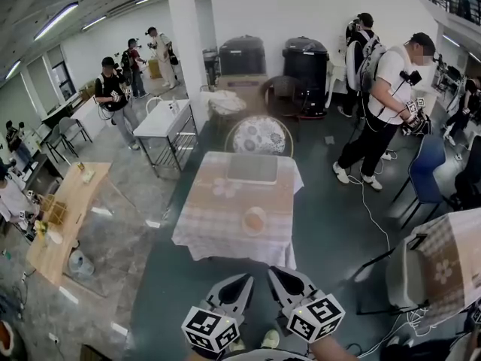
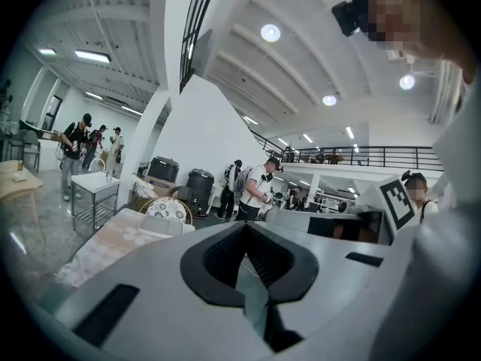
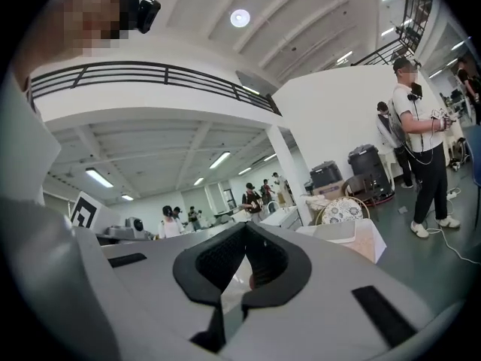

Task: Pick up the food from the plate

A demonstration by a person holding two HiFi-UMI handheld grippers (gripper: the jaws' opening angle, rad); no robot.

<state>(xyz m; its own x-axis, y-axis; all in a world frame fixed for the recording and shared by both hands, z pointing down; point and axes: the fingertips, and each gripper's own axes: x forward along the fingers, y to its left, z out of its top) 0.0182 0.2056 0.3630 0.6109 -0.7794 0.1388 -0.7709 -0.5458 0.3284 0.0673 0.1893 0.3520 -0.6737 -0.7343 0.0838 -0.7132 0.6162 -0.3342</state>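
Item 1. Table (image 1: 214, 224), covered with a pale checked cloth, standing in the middle of an open hall.

Item 2. Plate (image 1: 255, 230), round, on the near right part of the table. Contents: the food (image 1: 255, 219), one rounded pale-orange piece lying on it; its kind cannot be made out.

Item 3. Tray (image 1: 252, 168), grey, rectangular, at the far end of the table, well apart from the plate. Contents cannot be made out.

Item 4. Two black bins (image 1: 242, 54), lidded, against the far wall.

Item 5. Writing: none readable. Black-and-white square markers on each marker cube (image 1: 210, 328).

Item 6. Left hand-held gripper (image 1: 239, 286), low in the head view, short of the table's near edge. Its own view shows the jaw tips pressed together with nothing between them.

Item 7. Right hand-held gripper (image 1: 282, 278), just beside the left one, also short of the table. Jaw tips together, nothing gripped. It touches neither plate nor food.
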